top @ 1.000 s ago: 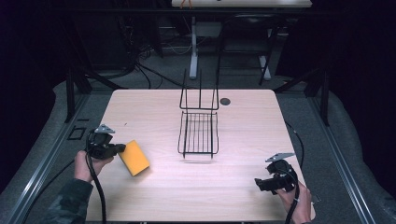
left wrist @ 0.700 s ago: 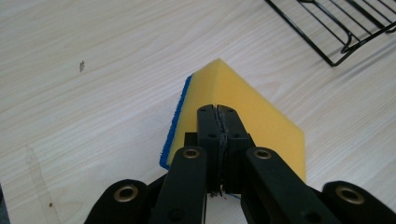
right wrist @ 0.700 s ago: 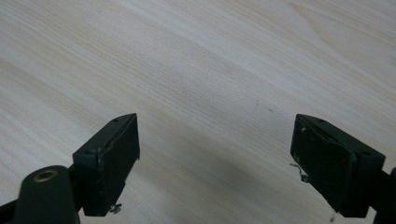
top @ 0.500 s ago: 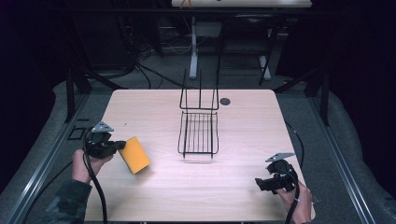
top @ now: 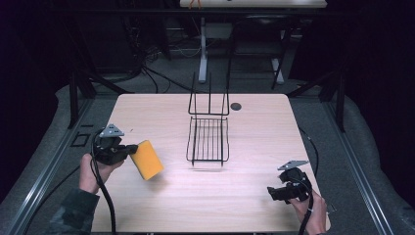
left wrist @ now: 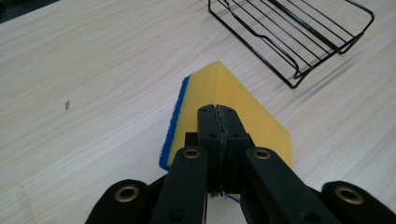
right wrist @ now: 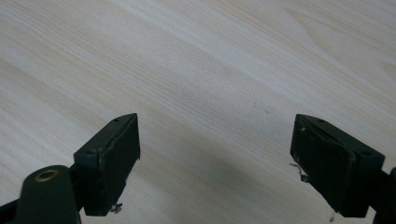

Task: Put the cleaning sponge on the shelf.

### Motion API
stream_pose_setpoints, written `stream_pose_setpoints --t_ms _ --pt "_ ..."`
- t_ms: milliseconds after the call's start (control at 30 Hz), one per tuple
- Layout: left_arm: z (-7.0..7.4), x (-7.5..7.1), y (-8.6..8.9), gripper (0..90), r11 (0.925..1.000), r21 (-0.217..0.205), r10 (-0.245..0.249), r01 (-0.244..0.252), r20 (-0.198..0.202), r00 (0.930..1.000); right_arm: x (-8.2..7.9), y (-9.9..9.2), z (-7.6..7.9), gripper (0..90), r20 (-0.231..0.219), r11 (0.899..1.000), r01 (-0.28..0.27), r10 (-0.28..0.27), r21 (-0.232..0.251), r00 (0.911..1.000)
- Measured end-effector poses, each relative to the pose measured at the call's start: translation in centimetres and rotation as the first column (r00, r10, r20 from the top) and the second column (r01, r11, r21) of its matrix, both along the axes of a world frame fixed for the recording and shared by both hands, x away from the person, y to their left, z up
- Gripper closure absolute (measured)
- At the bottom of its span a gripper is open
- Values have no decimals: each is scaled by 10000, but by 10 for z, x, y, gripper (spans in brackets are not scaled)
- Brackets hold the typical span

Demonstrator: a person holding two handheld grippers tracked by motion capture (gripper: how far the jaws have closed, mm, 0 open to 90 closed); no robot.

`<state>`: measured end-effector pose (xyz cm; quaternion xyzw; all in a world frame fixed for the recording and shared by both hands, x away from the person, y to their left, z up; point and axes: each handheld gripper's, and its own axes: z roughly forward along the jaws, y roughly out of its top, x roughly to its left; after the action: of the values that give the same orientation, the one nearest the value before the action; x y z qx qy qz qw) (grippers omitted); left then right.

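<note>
Right claw (right wrist: 215,158) jaws spread wide, bare wooden table (right wrist: 210,60) beneath

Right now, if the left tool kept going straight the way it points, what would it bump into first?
Probably the black wire rack. The left tool is shut on a yellow sponge with a blue scrub side, so the sponge's front edge would likely touch the rack first, though it might slide just past its near corner.

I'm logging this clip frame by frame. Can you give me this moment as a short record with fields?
left gripper: shut on the sponge, yellow with a blue side, pinched at one end
right gripper: open, nothing between its jaws, over bare wood
wire rack: black, mid-table, nothing in it
table: light wood, small dark disc near far edge
</note>
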<state>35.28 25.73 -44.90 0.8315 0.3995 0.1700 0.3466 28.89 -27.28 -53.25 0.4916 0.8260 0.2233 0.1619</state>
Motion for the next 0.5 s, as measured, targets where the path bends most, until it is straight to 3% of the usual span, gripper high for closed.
stream_pose_setpoints --t_ms 500 --pt "18 -1 -21 899 9980 -184 -605 610 266 9978 1 1 -1 157 89 10000 13 -14 44 10000"
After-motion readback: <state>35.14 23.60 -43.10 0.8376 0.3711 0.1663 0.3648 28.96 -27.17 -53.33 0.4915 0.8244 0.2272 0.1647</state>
